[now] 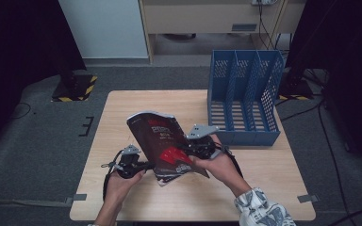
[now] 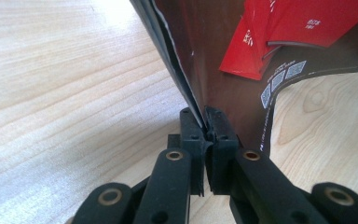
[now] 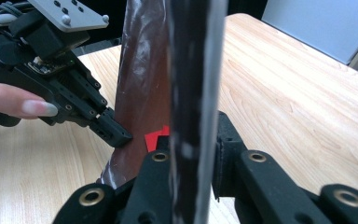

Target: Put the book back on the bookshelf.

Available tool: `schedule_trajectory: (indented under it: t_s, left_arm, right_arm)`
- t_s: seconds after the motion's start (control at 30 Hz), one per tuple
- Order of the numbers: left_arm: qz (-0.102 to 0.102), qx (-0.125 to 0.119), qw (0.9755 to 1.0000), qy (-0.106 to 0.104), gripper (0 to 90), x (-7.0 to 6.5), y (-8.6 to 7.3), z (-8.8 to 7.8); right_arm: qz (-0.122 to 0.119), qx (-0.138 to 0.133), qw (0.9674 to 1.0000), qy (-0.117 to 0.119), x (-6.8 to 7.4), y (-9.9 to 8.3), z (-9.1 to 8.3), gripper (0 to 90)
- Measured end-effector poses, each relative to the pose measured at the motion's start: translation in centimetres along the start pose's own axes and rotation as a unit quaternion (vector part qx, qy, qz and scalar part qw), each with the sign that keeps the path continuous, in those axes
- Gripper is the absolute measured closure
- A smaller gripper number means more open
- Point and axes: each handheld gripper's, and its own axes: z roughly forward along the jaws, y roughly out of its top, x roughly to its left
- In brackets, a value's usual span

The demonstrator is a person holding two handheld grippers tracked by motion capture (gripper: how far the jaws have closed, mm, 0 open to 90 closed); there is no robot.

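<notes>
Magazine, dark maroon glossy cover with red panels (image 1: 162, 141), held off light wooden table (image 1: 122, 108), tilted, between my two grippers. My left gripper (image 2: 206, 128) clamped on its edge at 7 o'clock; my right gripper (image 3: 193, 154) pinching opposite edge at 4 o'clock. Blue plastic three-slot file rack (image 1: 245, 99) at 1 o'clock, well apart.
</notes>
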Motion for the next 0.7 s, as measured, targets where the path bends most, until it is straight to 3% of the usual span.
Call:
schedule_trajectory:
  t_s: [0.47,0.53,0.6,0.7]
  left_arm:
    - [0.017,0.005,0.9998,0.004,87.0,-0.3,0.2,-0.2]
    - [0.020,0.004,0.9998,0.003,87.1,-0.4,0.3,-0.3]
    - [0.025,0.006,0.9997,-0.001,87.3,-0.5,0.4,-0.5]
    - [0.034,0.007,0.9994,0.005,87.4,-0.8,0.6,-0.7]
  right_arm:
    - [-0.007,0.005,1.0000,0.002,-0.2,0.5,-0.3,77.0]
    - [-0.006,0.000,1.0000,0.002,-0.3,0.7,-0.4,75.5]
    - [0.014,-0.021,0.9996,0.013,-0.6,1.0,-0.8,74.8]
    - [0.012,-0.032,0.9994,0.009,-1.0,1.5,-1.5,77.5]
